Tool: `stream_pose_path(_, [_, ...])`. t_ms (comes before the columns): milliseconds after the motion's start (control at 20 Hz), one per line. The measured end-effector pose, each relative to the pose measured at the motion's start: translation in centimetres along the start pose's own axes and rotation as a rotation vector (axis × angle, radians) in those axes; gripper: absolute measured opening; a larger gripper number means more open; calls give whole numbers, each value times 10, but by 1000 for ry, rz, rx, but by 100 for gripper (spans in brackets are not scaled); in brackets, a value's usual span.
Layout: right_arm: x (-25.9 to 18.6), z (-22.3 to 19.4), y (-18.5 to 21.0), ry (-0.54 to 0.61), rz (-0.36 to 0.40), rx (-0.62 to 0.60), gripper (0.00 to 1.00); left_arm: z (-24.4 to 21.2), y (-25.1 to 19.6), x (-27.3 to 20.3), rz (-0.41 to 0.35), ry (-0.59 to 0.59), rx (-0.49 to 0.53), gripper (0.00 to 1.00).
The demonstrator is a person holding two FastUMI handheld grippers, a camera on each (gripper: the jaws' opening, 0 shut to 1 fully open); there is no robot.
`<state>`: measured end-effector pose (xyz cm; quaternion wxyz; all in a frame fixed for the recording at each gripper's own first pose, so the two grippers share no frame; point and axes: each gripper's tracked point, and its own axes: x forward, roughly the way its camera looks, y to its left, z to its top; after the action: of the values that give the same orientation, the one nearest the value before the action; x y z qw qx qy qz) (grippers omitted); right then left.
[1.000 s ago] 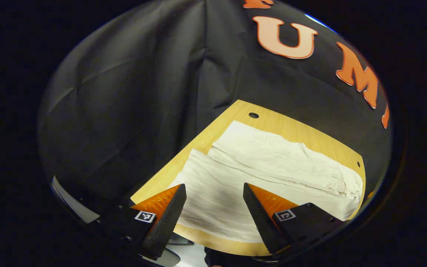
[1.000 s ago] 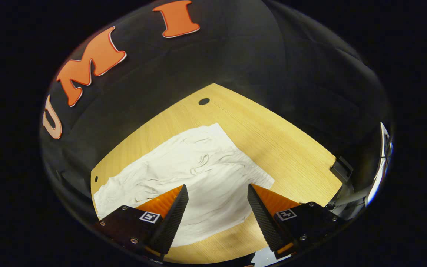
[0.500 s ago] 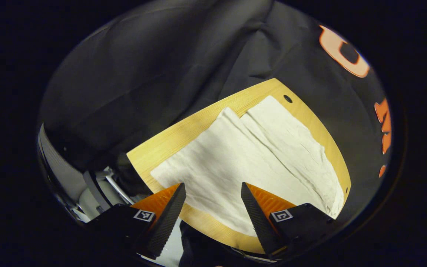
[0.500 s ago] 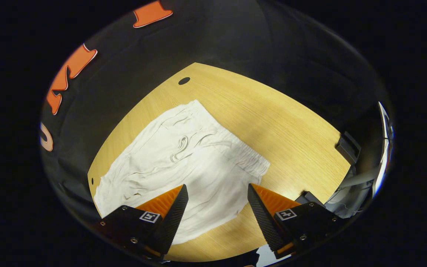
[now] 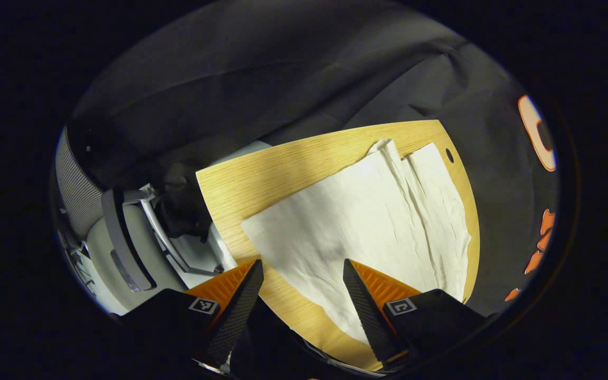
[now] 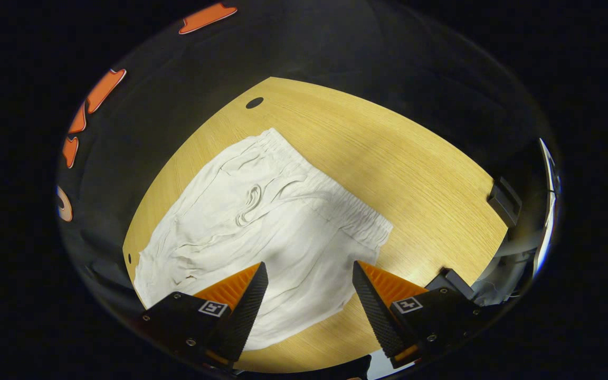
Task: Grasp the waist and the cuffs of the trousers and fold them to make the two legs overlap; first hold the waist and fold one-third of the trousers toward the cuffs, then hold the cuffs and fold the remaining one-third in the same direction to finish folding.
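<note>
Left gripper [image 5: 302,295] spread wide, pinching nothing, hovering over the cuff end of the white crinkled cloth trousers [image 5: 372,221]. Right gripper [image 6: 309,298] likewise spread and empty, above the elastic waist [image 6: 335,195]. Trousers lying flat on the light wooden tabletop [image 6: 388,158], legs side by side, long axis running from waist to cuffs. Beyond the table edge nearest the cuffs, a grey-white chair [image 5: 124,237]. Near the waist, a small dark clamp [image 6: 504,195] on the table edge.

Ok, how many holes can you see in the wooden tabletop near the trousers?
2 in the right gripper view: one dark oval hole beyond the white trousers' waistband, one small hole at the tabletop's left edge. More may be hidden.
</note>
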<state>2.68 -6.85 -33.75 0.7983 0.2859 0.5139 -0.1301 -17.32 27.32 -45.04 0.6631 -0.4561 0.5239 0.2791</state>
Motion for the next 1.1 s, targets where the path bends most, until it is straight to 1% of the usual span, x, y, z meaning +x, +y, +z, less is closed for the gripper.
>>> stream_pose_path(100, [3,0,-7,0,-30,0,97,5,3,5,-1,-3,-10,99])
stream_pose_path(150, [3,-1,-8,3,-31,7,95,9,1,4,-7,-12,-8,97])
stream_pose_path(300, [6,-3,-12,8,-31,45,94,17,-3,10,-16,-28,6,96])
stream_pose_path(400, [8,-6,-14,17,-31,70,93,26,-13,19,-35,-50,-3,92])
stream_pose_path(550, [10,-8,-20,18,-31,88,94,33,-34,25,-67,-62,15,74])
stream_pose_path(600, [10,-6,-25,15,-36,88,93,36,-37,27,-68,-71,21,70])
stream_pose_path(650, [12,-5,-28,8,-45,87,93,34,-39,31,-74,-67,23,48])
stream_pose_path(700, [12,-3,-34,3,-54,85,93,34,-39,35,-69,-71,17,34])
stream_pose_path(800, [11,-1,-43,-7,-68,98,93,37,-41,40,-84,-88,4,7])
stream_pose_path(850, [12,-1,-50,-12,-80,107,93,37,-41,38,-84,-108,6,6])
stream_pose_path(900, [14,-3,-59,-10,-102,117,93,39,-40,37,-82,-114,18,8])
stream_pose_path(950, [17,-5,-62,-3,-107,126,92,37,-45,36,-90,-113,31,5])
stream_pose_path(1000, [20,-6,-63,6,-103,136,92,38,-48,34,-88,-120,54,4])
stream_pose_path(1050, [23,-5,-65,10,-104,144,92,39,-51,31,-85,-126,84,6])
stream_pose_path(1100, [26,-3,-67,8,-111,149,91,41,-55,28,-83,-137,106,3])
